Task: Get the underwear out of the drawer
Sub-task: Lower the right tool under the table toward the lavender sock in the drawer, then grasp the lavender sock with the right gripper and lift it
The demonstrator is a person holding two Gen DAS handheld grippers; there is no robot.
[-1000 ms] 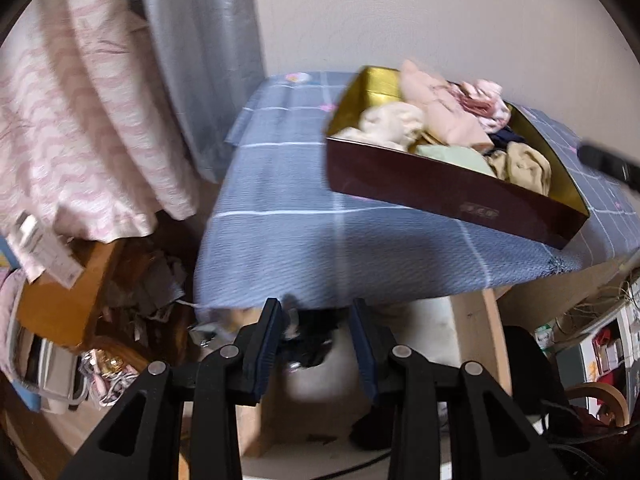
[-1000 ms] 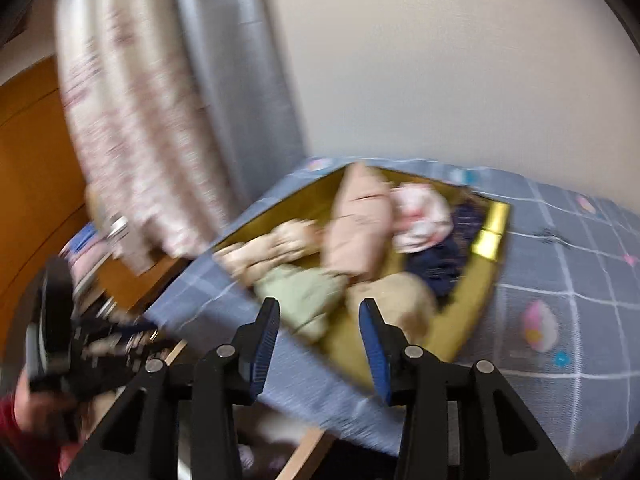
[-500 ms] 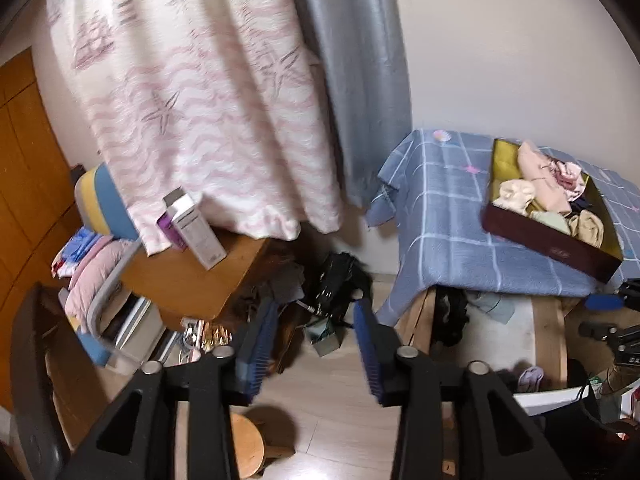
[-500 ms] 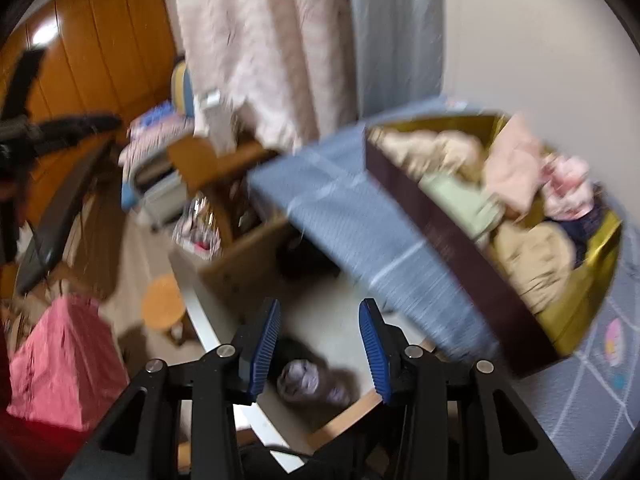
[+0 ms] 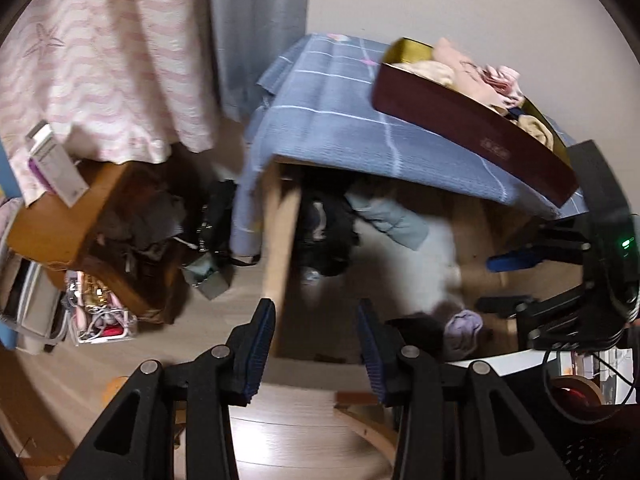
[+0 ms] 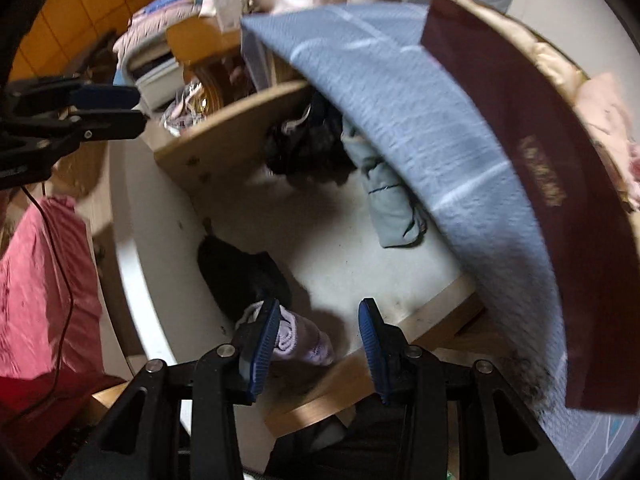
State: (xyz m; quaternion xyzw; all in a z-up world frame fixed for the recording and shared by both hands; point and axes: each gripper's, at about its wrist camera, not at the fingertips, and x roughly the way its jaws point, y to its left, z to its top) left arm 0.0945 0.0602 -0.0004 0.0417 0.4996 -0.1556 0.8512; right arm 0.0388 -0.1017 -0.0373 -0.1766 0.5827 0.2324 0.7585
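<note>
An open drawer (image 6: 340, 248) with a white bottom and wooden sides sits under the blue-clothed table (image 6: 400, 100). In it lie a rolled lavender piece of underwear (image 6: 300, 340), a black garment (image 6: 240, 276), a grey-green one (image 6: 388, 208) and dark ones at the back (image 6: 308, 148). My right gripper (image 6: 318, 340) points down into the drawer, open, above the lavender roll, which shows by its left finger. My left gripper (image 5: 316, 344) is open and empty, out in front of the table leg. The lavender roll (image 5: 464, 326) and my right gripper (image 5: 510, 282) show at the right of the left wrist view.
A maroon box (image 5: 472, 124) with a gold lining, full of folded underwear, stands on the table (image 5: 332, 120). Pink curtains (image 5: 100, 48), a cluttered wooden side table (image 5: 80, 208) and a clear bin (image 5: 100, 320) are at the left. A pink-red cloth (image 6: 40, 280) and a cable lie left of the drawer.
Both views have swung down from the box on the table to the drawer under it. The right gripper has sunk toward the drawer's contents. The left gripper's jaws stand slightly wider.
</note>
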